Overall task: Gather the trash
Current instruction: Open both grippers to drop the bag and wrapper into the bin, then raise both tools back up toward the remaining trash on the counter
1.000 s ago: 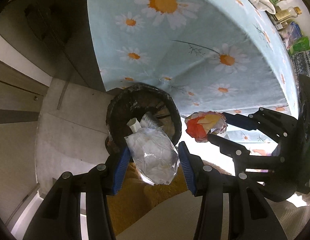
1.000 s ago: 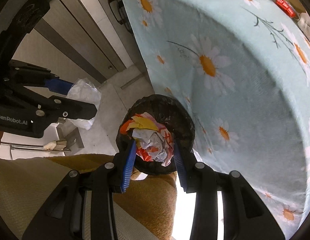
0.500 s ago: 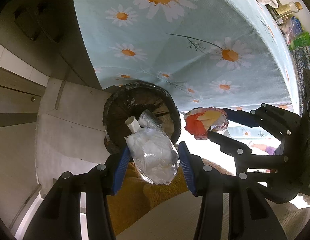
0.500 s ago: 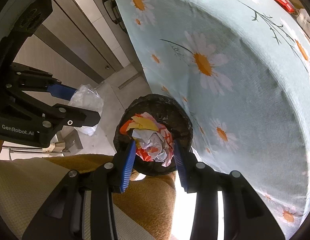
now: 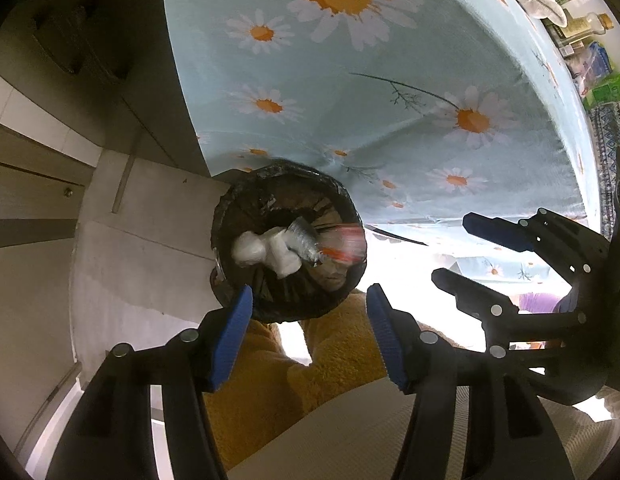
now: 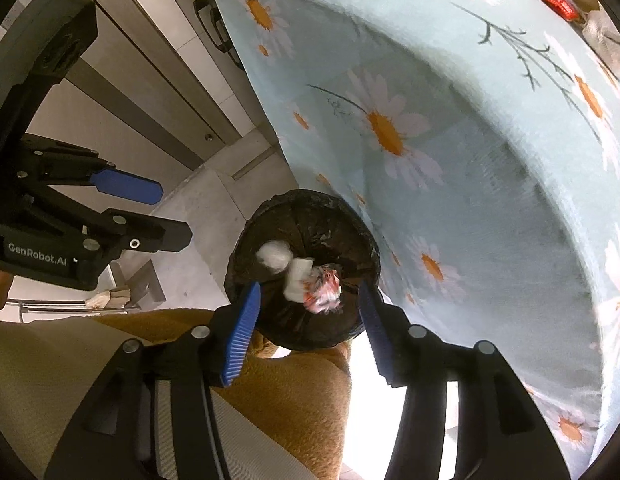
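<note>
Over the lined bin (image 5: 288, 244) by the daisy tablecloth (image 5: 389, 100), left gripper (image 5: 310, 336) and right gripper (image 6: 308, 320) point down, jaws opening, empty, so wrappers (image 6: 323, 290) land inside.

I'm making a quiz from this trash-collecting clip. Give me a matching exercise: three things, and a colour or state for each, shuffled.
Things:
1. trash bin
2. tablecloth
3. left tool

States:
A. pale blue with daisies
B. jaws opening, nothing between them
C. lined with a black bag, wrappers inside

Pairs: 1-C, 2-A, 3-B
</note>
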The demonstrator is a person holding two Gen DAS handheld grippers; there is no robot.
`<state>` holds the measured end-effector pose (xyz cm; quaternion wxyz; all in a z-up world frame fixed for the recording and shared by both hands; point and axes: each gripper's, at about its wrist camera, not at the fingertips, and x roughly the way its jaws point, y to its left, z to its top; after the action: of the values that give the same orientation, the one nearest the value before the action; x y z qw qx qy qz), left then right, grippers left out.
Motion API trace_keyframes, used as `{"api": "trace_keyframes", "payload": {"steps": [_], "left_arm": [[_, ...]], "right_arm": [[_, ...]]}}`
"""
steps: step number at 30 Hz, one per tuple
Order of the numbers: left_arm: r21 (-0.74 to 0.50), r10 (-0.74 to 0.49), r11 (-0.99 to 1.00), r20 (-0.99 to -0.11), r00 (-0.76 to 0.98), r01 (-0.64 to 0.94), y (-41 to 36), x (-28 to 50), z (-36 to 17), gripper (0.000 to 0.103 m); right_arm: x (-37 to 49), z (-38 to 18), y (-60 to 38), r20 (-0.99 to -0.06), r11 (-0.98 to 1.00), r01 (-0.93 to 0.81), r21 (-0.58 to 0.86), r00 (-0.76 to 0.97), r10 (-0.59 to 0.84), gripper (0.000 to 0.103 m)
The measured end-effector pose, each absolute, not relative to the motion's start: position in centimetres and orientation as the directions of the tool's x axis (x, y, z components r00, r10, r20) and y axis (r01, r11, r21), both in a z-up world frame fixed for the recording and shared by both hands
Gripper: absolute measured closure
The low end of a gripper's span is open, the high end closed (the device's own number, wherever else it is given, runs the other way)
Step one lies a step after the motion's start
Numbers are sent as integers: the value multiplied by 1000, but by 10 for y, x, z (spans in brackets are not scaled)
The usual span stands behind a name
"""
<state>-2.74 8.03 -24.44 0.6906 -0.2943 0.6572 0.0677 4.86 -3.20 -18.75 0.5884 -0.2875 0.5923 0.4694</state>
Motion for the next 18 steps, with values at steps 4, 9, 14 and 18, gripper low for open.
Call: {"api": "trace_keyframes", "payload": {"steps": [4, 9, 14, 18], "left_arm": [[-316, -283, 821, -949, 142, -476, 83, -29, -236, 46], [-315, -261, 826, -949, 178, -468, 88, -28, -217, 46], [-324, -248, 832, -943, 220, -450, 94, -22, -193, 46], [-317, -215, 853, -937, 274, -415, 94, -10, -161, 46]], "right_arm": [[50, -179, -34, -967, 406, -890, 208, -124, 224, 51], [57, -160, -39, -961, 426, -880, 210, -105, 256, 51], [63, -133, -39, -948, 426, -881, 203, -67, 312, 51], [77, -114, -40, -929, 455, -858, 238, -65, 364, 51]]}}
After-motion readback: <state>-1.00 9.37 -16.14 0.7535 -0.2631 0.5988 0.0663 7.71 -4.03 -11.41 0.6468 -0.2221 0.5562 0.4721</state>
